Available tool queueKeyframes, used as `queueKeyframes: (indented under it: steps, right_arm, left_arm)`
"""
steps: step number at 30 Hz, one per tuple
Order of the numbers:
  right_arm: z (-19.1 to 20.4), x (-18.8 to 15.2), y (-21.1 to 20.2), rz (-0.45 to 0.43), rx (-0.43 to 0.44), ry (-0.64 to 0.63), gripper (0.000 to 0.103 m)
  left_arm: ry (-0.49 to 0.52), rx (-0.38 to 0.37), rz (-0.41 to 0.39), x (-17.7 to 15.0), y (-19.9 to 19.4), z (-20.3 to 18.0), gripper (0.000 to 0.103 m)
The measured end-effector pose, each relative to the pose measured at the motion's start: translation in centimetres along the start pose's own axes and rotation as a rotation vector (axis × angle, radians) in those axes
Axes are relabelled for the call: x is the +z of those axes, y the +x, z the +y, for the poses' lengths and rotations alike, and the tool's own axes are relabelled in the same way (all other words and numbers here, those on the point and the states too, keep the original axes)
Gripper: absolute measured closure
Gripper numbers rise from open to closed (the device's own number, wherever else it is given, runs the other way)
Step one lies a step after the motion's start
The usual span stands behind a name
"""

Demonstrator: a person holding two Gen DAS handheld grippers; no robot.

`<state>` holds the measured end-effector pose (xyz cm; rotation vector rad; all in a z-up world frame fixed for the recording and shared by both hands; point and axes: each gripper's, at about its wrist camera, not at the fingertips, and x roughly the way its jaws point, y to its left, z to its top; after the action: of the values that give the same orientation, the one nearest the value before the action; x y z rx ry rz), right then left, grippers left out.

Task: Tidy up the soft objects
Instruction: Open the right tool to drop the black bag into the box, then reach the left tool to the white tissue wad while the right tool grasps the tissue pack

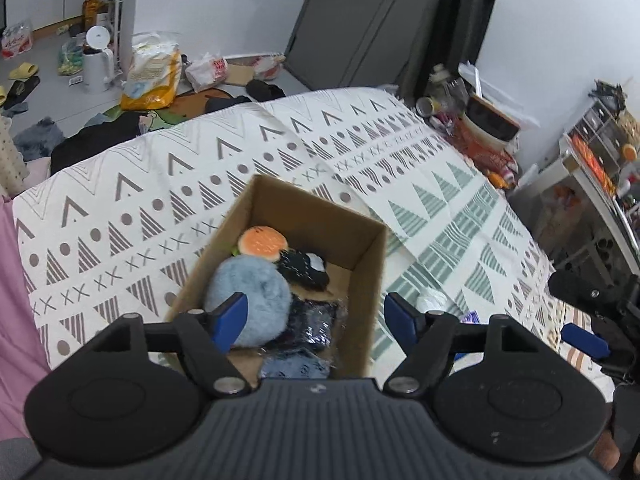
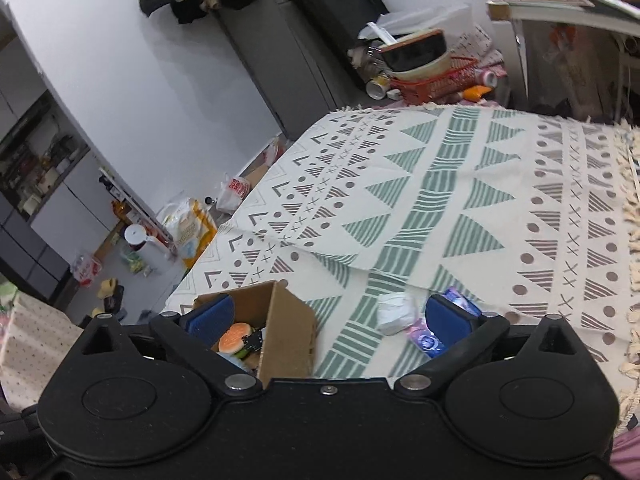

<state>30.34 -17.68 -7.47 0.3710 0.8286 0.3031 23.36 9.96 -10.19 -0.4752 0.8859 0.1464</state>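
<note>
Box: on the patterned cloth, holding burger toy and blue pompom.
Left gripper: above box, fingers spread, empty.
Right gripper: spread, empty.
White bundle: right of box, perhaps tissue.

A cardboard box sits on the patterned cloth. In it lie a fluffy ball, a burger plush behind it, and wrapped bundles. Right of the box, on the cloth, lie a wad and a packet, touching.
</note>
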Motion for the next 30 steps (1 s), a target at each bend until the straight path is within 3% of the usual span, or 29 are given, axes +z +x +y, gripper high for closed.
queueKeyframes:
  steps: [15, 24, 27, 30]
  right_arm:
    - [-6.3, 0.5, 0.2, -0.026, -0.024, 0.052, 0.000]
    - [-10.9, -1.5, 1.8, -0.009, -0.044, 0.234, 0.000]
    - [-11.5, -1.6, 2.0, -0.011, -0.006, 0.258, 0.000]
    - [-12.1, -2.0, 2.9, 0.005, -0.022, 0.268, 0.000]
  left_arm:
    - [0.085, -0.024, -0.011, -1.3, 0.5, -5.0, 0.029]
    - [0.204, 0.002, 0.007, -1.9, 3.1, -7.9, 0.029]
    - [0.225, 0.000, 0.017, -2.1, 4.3, -9.0, 0.029]
    - [0.258, -0.004, 0.022, -2.2, 5.5, -10.3, 0.029]
